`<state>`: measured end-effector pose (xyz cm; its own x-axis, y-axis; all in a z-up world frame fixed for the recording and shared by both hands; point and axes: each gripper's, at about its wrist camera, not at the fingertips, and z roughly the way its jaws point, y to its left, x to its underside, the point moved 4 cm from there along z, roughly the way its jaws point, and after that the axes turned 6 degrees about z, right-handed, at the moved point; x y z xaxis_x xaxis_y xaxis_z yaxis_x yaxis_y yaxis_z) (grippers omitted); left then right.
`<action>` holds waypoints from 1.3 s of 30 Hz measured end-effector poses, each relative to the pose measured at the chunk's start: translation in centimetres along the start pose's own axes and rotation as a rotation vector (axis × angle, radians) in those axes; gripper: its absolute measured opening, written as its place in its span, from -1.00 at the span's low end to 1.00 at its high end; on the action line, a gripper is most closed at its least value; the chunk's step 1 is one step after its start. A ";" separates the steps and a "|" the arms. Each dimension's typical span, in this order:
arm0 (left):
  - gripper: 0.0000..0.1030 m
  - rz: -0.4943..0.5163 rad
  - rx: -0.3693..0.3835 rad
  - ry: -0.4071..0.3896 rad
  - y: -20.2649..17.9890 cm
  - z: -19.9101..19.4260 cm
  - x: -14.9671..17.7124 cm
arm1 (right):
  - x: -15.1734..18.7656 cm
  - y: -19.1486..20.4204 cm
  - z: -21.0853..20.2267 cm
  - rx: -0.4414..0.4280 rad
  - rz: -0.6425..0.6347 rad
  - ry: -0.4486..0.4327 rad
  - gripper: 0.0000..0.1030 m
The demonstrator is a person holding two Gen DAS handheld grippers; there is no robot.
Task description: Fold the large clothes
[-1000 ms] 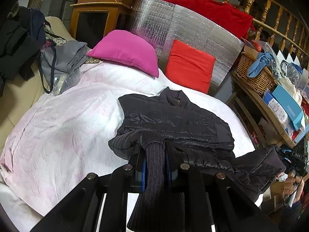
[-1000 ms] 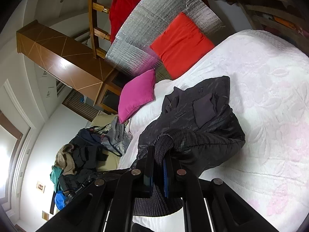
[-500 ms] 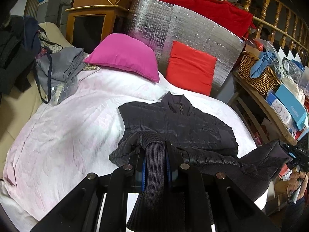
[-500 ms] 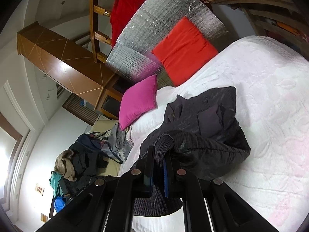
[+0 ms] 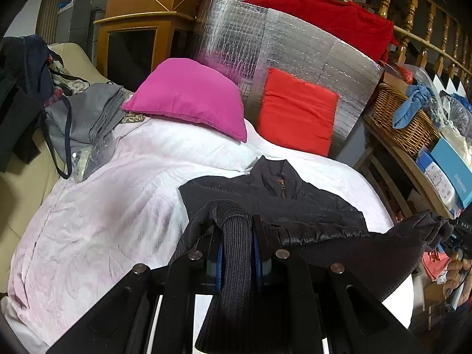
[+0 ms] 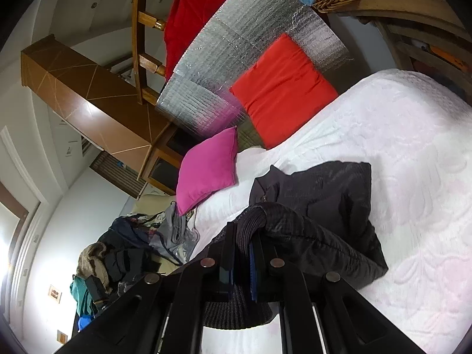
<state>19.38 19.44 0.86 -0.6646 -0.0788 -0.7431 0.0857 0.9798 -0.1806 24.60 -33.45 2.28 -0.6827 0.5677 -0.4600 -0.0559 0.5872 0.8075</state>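
Both grippers clamped on dark ribbed-knit hem of black quilted puffer jacket (image 5: 295,203). L gripper (image 5: 237,244): jaws nearly closed, knit band pinched betw. blue-edged pads, rest of band hangs down twd camera. R gripper (image 6: 243,253): jaws fully closed on other end of same knit hem; also seen at far right of left wrist view, w/ person's hand (image 5: 455,277) around its handle.

Largest first:
- White/pale-pink embossed bedspread (image 5: 97,215) – covers bed, jacket lies on it.
- Silver foil insulation panel (image 5: 295,47) – upright at bed head.
- Jacket – collar + zip end flat on spread, pointing twd pillows; lower edge lifted off bed, stretched betw. the two grippers, folding over body.
- Magenta square cushion (image 5: 191,94) – at head, left of red one.
- Red rectangular cushion (image 5: 298,109) – leans on foil panel.
- Grey drawstring bag (image 5: 88,115) – at bed edge, beside magenta cushion.
- Woven wicker basket (image 5: 404,118) – on wooden shelf right of bed, blue cloth draped on it.
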 end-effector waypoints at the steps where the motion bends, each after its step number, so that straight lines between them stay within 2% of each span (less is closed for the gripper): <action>1: -0.67 -0.001 -0.003 0.002 0.1 0.2 -0.2 | -0.3 0.0 0.3 0.001 0.001 0.000 -0.85; 27: -0.67 0.007 -0.082 0.037 1.7 8.7 -4.9 | -6.0 1.2 7.7 0.091 -0.060 0.000 -0.85; 39: -0.67 -0.007 -0.097 0.056 2.4 13.2 -6.4 | -8.6 -0.3 11.7 0.124 -0.042 0.009 -0.85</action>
<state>33.61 19.92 -3.31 -0.7053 -0.0785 -0.7045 0.0103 0.9926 -0.1210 38.99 -31.80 1.65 -0.6880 0.5367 -0.4885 0.0062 0.6774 0.7355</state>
